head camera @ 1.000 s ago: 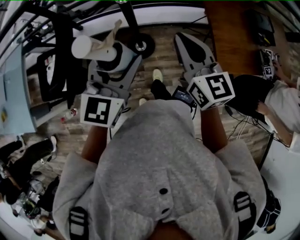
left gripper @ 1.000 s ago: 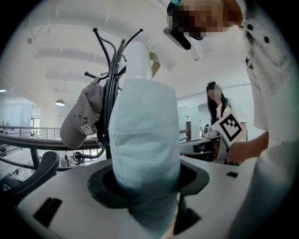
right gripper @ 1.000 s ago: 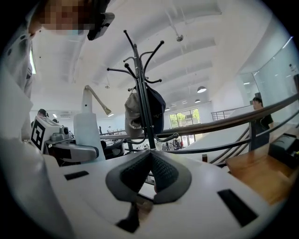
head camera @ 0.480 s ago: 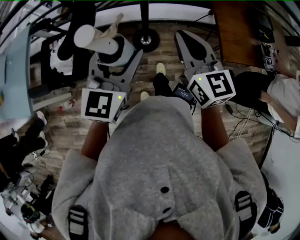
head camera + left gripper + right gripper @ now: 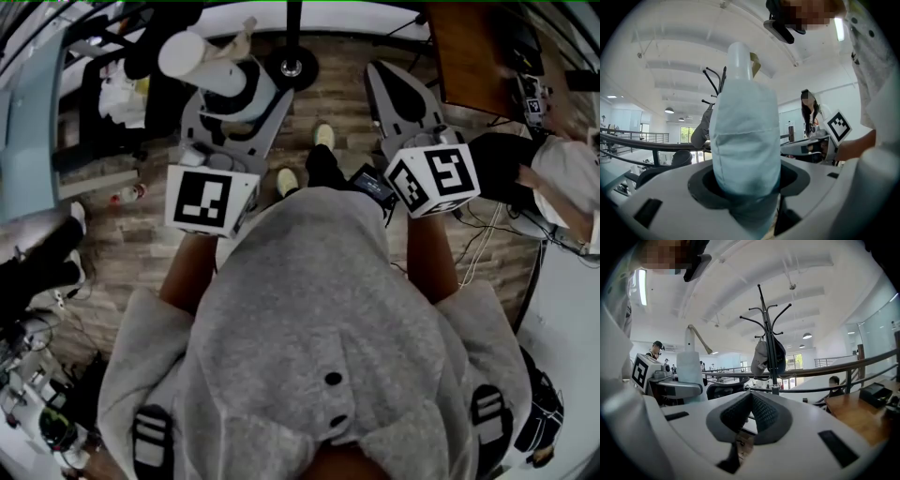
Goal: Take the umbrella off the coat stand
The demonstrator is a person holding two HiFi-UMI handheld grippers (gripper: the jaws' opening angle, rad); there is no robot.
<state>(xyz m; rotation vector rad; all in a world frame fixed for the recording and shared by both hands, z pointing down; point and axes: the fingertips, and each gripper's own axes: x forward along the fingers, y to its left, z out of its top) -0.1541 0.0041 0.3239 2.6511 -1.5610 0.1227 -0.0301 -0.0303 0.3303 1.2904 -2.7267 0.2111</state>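
White left hand-held gripper clamped on folded umbrella; pale-blue sleeve fills jaw gap, white end cap up at 12 o'clock. Right hand-held gripper closed, nothing between pads. Umbrella off coat stand, apart from it; stand ahead at 12 o'clock, grey cap on hook.

Judgement: carry-away step.
- Keep firm squeeze; soft sleeve may slip.
- Hold umbrella upright, top clear of hooks.
- Keep right hand-held gripper ready to steady lower end.

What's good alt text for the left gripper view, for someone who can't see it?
A folded pale blue umbrella stands upright, clamped in the jaws of the left tool, white end on top. Behind it is a dark coat stand.
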